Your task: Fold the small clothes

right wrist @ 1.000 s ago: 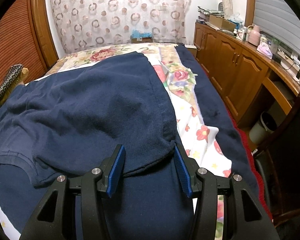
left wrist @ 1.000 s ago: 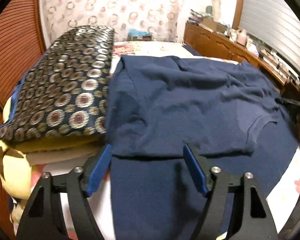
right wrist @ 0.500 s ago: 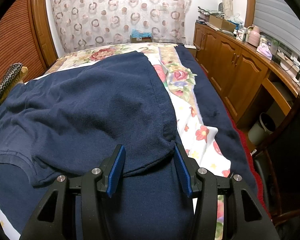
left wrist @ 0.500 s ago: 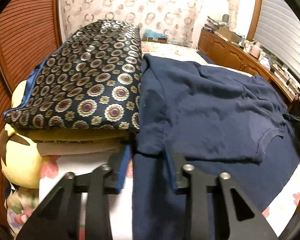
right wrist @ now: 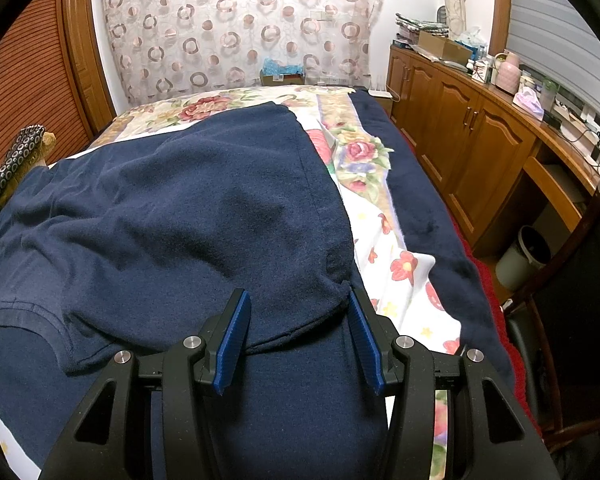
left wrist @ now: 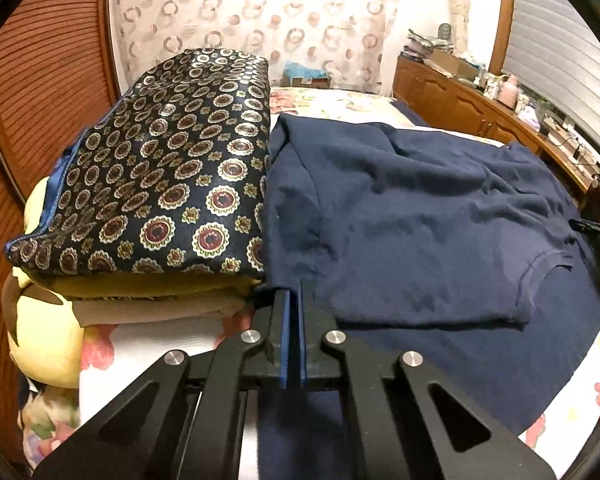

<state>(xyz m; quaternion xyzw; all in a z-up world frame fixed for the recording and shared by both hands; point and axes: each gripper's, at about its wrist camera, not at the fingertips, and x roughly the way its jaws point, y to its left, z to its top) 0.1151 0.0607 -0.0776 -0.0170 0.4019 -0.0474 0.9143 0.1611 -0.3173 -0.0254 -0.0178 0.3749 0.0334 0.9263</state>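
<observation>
A bed point(right wrist: 396, 236) with a flowered sheet fills most of both views, and a dark blue blanket point(right wrist: 300, 408) lies across its near part. On top of the blanket a navy shirt point(right wrist: 180, 224) is spread nearly flat, its collar opening toward the near edge in the left wrist view and its hem running toward the far end of the bed. No brand, label or writing can be read on the shirt or anywhere else in the room.

To the left of the shirt, touching its side, stands a pile of folded bedding topped by a dark quilt with round medallions point(left wrist: 168, 184); yellow and beige layers show beneath it. A wooden cabinet point(right wrist: 468, 140) with clutter on its top runs along the right side of the bed, a patterned curtain point(right wrist: 240, 28) hangs behind, and a small white bin point(right wrist: 524, 258) stands on the floor by the cabinet.

The left tongs point(left wrist: 294, 300) have their blue pads pressed together at the shirt's near left corner, right beside the pile; a fold of navy cloth appears pinched between them. The right tongs point(right wrist: 298, 312) stand about half open over the shirt's near right corner, with the cloth's edge lying between the pads point(right wrist: 234, 344) and not squeezed.
</observation>
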